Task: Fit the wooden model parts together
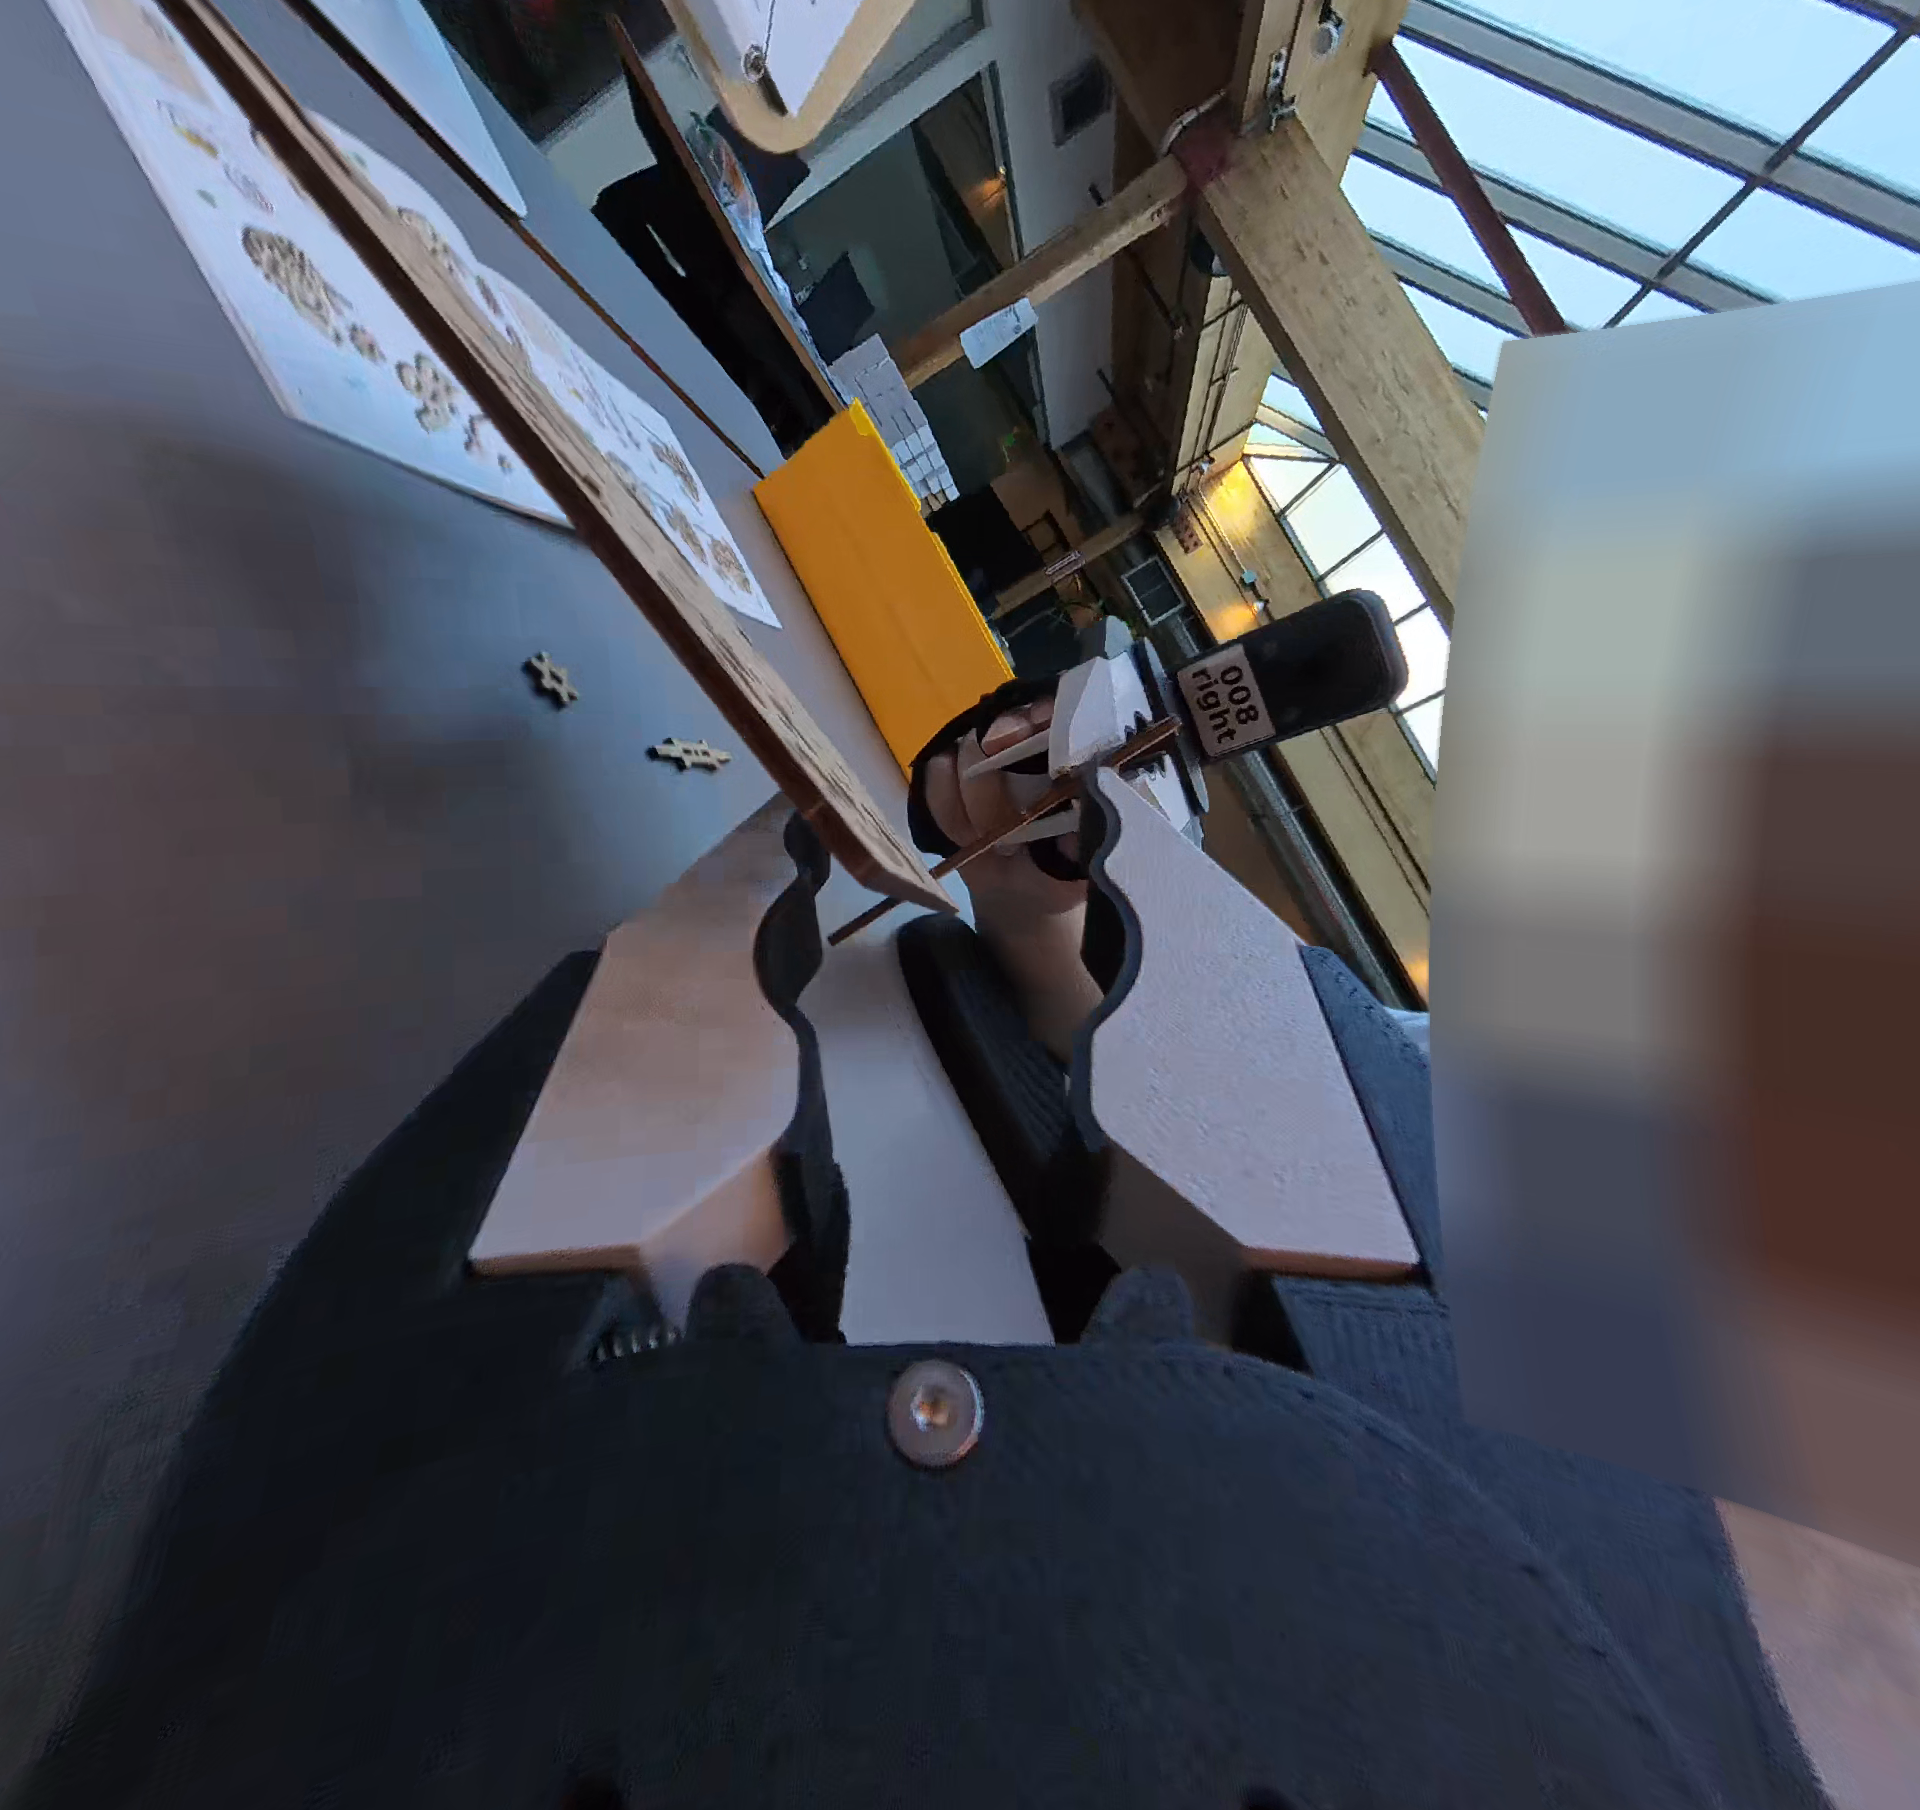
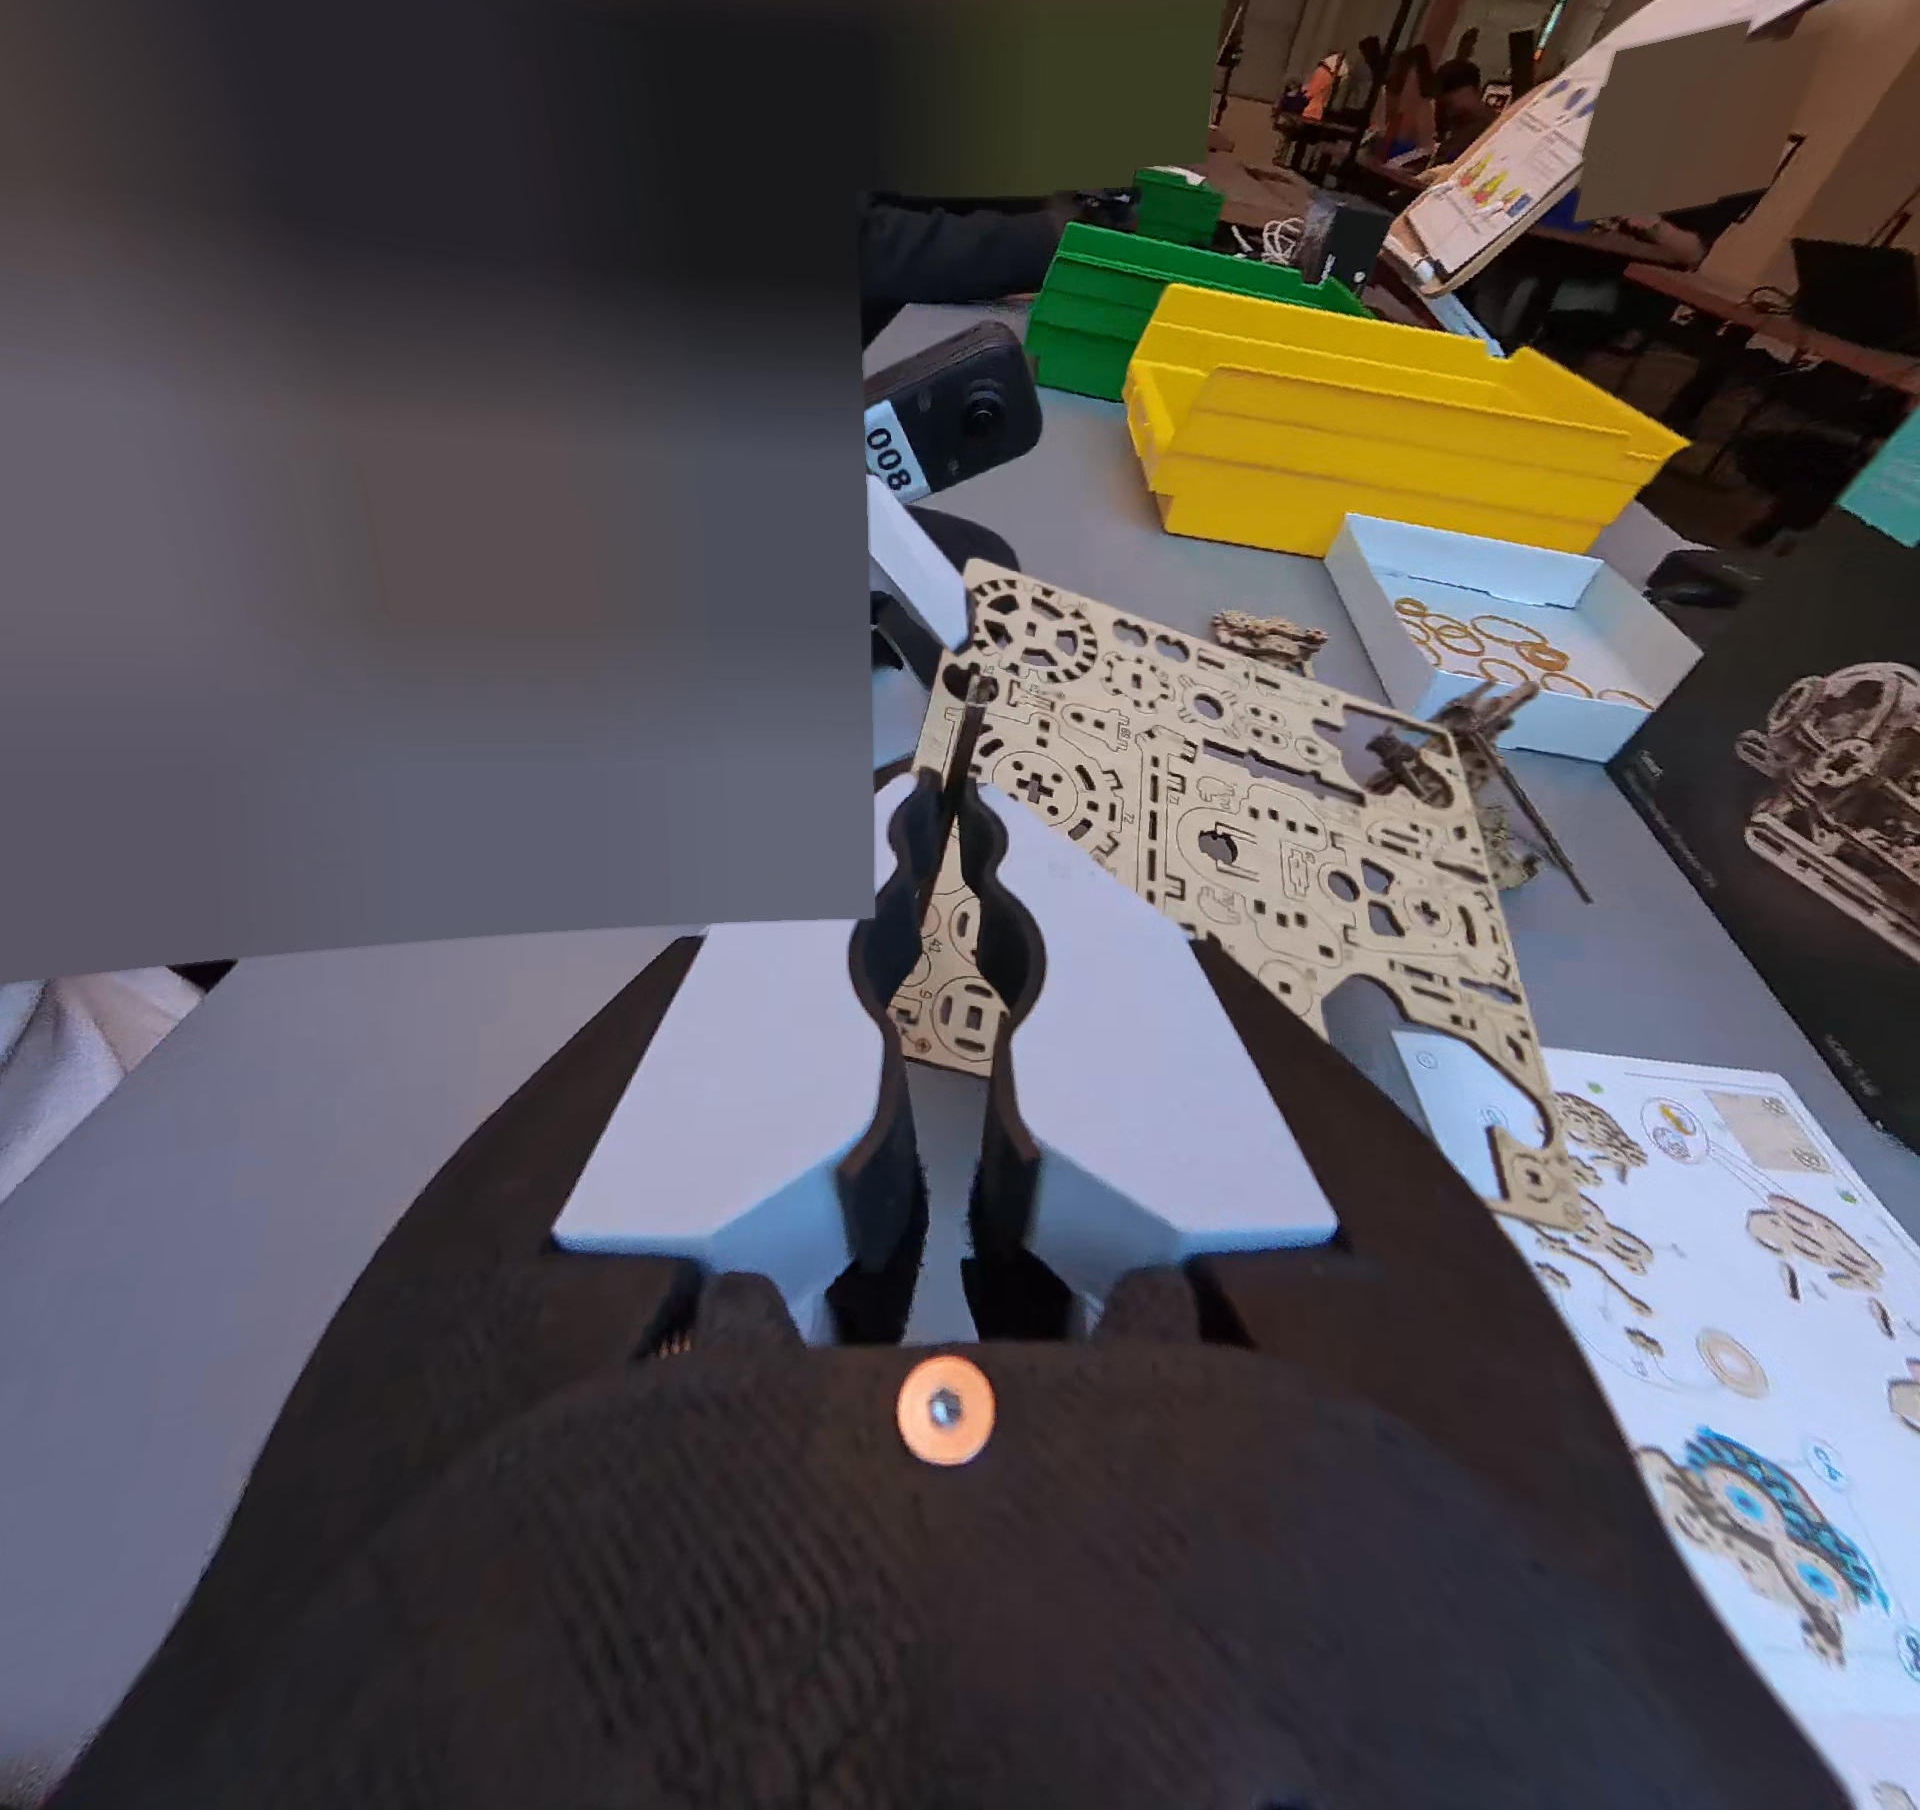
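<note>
left hand-held gripper [image 1: 951, 861] spread wide, nothing pinched, wooden sheet [image 1: 665, 555] edge-on, running toward 11 o'clock off its left fingertip | right hand-held gripper [image 2: 951, 804] pinching a thin wooden strip [image 2: 961, 752], same sheet at 1-2 o'clock above the counter [image 2: 1143, 513], right one looks closer
</note>
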{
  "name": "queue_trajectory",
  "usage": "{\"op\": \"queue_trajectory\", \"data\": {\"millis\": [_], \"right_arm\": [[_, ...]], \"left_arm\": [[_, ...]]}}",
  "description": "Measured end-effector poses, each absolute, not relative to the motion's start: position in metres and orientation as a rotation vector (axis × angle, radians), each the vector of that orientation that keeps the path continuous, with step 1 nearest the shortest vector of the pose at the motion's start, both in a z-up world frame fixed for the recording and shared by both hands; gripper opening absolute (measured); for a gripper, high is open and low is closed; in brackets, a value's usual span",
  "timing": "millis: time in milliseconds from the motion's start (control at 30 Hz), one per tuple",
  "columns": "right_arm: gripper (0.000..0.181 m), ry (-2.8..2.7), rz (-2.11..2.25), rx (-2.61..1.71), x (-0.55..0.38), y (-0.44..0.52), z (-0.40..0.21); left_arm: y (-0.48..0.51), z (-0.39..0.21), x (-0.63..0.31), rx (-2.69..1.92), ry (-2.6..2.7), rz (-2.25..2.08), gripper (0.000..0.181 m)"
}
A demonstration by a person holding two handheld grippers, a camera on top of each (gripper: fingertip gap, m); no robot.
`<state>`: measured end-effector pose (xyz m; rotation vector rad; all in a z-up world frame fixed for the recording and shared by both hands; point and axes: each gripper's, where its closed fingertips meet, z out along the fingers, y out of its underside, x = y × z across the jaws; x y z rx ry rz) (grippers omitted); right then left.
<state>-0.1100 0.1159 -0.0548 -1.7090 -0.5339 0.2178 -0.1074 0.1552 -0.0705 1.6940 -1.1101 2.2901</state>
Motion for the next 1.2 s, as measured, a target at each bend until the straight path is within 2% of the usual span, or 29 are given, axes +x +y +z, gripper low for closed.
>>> {"op": "queue_trajectory", "data": {"millis": [267, 300, 367, 833, 933, 1200], "right_arm": [[0.001, -0.625, 0.216, -1.741, -0.143, 0.120, -0.062], [0.001, -0.617, 0.231, -1.727, -0.144, 0.118, -0.060], [0.000, -0.589, 0.248, -1.742, -0.141, 0.117, -0.061], [0.001, -0.607, 0.171, -1.762, -0.135, 0.116, -0.069], [0.000, -0.635, 0.123, -1.584, -0.138, 0.107, -0.038], [0.001, -0.596, 0.226, -1.638, -0.136, 0.106, -0.041]], "left_arm": [[0.116, -0.097, -0.124, 1.776, -1.134, 2.186, 0.026], [0.118, -0.102, -0.123, 1.813, -1.131, 2.175, 0.006], [0.120, -0.101, -0.123, 1.800, -1.116, 2.202, 0.003], [0.121, -0.112, -0.113, 1.923, -1.153, 2.160, 0.001], [0.125, -0.119, -0.113, 1.992, -1.155, 2.116, 0.000], [0.124, -0.116, -0.114, 1.957, -1.148, 2.140, 0.000]]}}
